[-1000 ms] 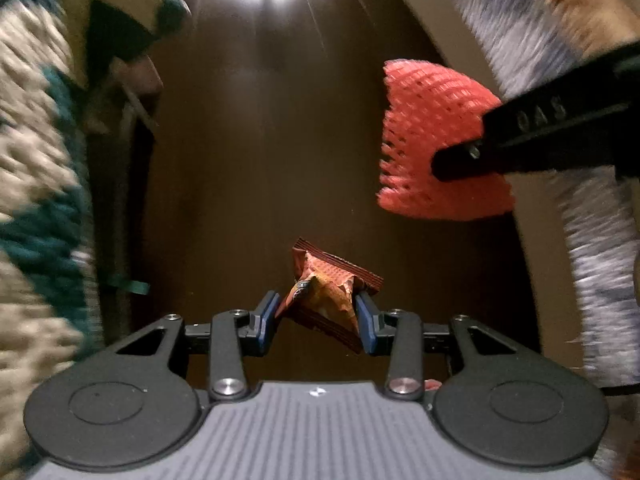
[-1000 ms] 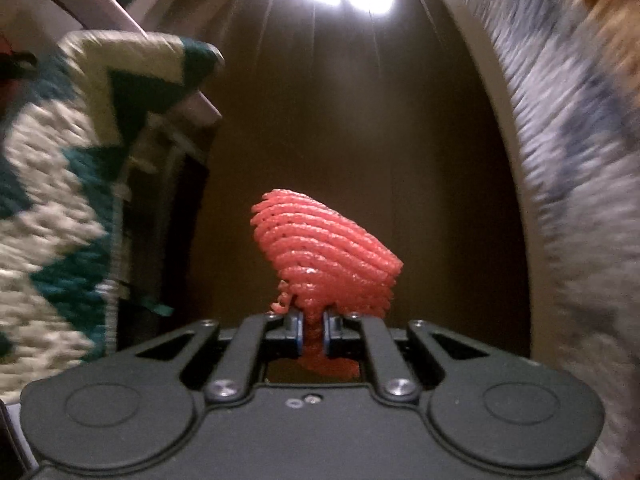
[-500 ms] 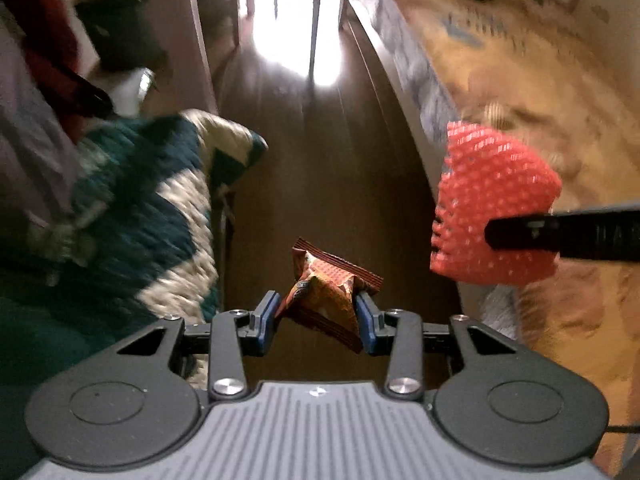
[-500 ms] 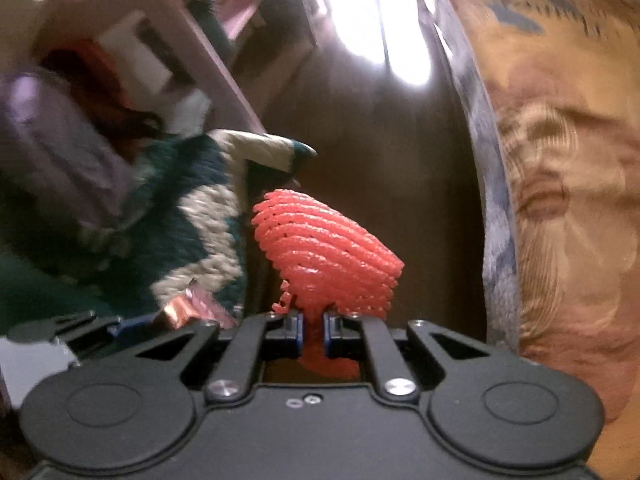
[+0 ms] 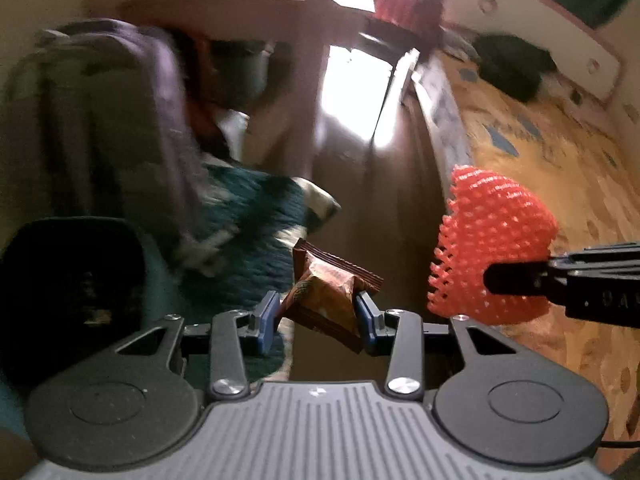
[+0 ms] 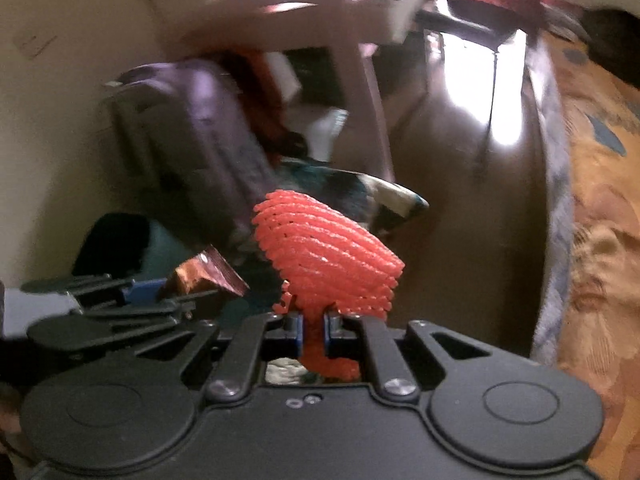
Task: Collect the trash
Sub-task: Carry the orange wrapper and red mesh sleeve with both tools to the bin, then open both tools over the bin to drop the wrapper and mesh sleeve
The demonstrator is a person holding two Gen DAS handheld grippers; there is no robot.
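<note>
You've lifted both hands well clear of the floor. Your left gripper (image 5: 316, 318) clamps the wrapper (image 5: 326, 298) and your right gripper (image 6: 314, 334) pinches the net (image 6: 326, 266); both are held aloft, likely for carrying to a bin.

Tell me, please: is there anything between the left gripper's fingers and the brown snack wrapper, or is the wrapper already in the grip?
Nothing stands between them. The left gripper already holds the brown snack wrapper, with both blue pads against its sides. Beside it, the right gripper is shut on the red foam net. No trash bin can be made out with certainty in these blurred views.
</note>
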